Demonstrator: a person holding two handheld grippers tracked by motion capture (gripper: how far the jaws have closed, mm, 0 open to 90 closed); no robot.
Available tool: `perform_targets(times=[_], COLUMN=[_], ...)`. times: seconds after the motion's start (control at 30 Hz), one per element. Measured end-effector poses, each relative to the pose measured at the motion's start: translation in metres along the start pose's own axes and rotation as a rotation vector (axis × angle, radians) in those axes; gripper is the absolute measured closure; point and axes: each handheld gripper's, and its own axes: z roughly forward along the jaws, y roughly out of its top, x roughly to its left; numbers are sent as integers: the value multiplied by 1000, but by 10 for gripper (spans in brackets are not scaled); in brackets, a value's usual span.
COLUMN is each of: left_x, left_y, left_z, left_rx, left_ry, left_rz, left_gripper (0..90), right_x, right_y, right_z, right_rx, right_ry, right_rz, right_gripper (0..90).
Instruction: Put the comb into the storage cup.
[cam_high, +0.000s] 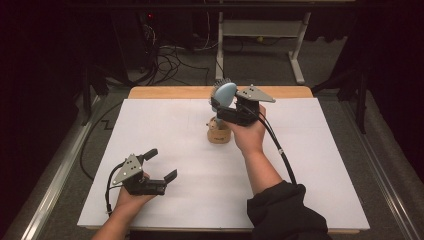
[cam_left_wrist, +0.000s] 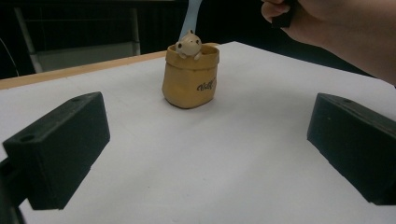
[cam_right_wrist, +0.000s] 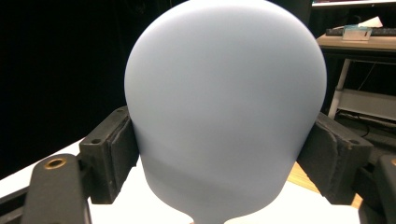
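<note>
White tabletop: right gripper clamps pale-blue oval hairbrush, apparently upright above tan ceramic pot; left gripper gapes empty.

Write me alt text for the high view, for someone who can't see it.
A person's right gripper holds a pale blue hairbrush by its head, above a small tan cup on a white table. The left gripper rests open near the table's front left. A dark room with cables lies beyond.
</note>
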Motion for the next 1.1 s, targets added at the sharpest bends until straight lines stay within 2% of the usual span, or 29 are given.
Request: perform_targets(times=[0.5, 1.1], left_x=[0, 0], left_y=[0, 0], left_z=[0, 0], left_rx=[2, -2], left_ry=[-1, 0], left_rz=[1, -2], left_gripper=[0, 0], right_x=[2, 2], right_y=[-7, -12], right_z=[7, 11], right_rx=[20, 18], right_ry=[-5, -6], right_rz=[-9, -5], right_gripper=[207, 207])
